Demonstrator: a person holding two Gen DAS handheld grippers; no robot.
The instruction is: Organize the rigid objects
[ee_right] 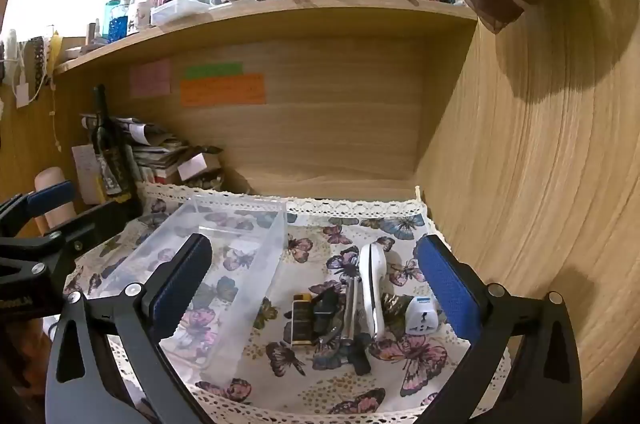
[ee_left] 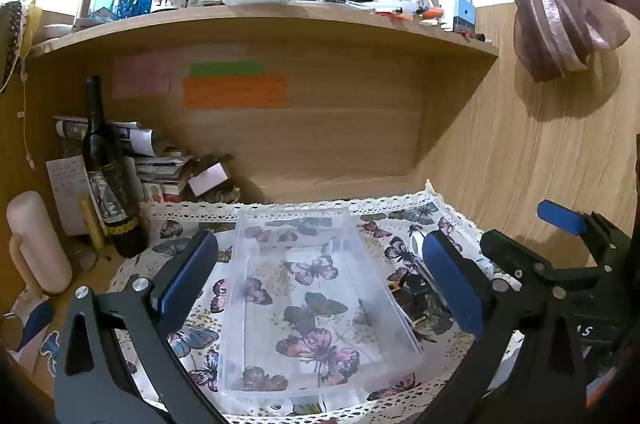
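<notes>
Both the left gripper [ee_left: 320, 276] and right gripper [ee_right: 316, 284] are held apart, empty; the clear bin [ee_right: 224, 264] is kept left of the small objects [ee_right: 344, 312] for loading.

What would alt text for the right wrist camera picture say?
An open right gripper hovers over a butterfly-print cloth, where a white handheld device, a white travel adapter, a gold lighter and dark tools lie beside an empty clear plastic box. The cluttered wooden shelf spans the view above.
</notes>
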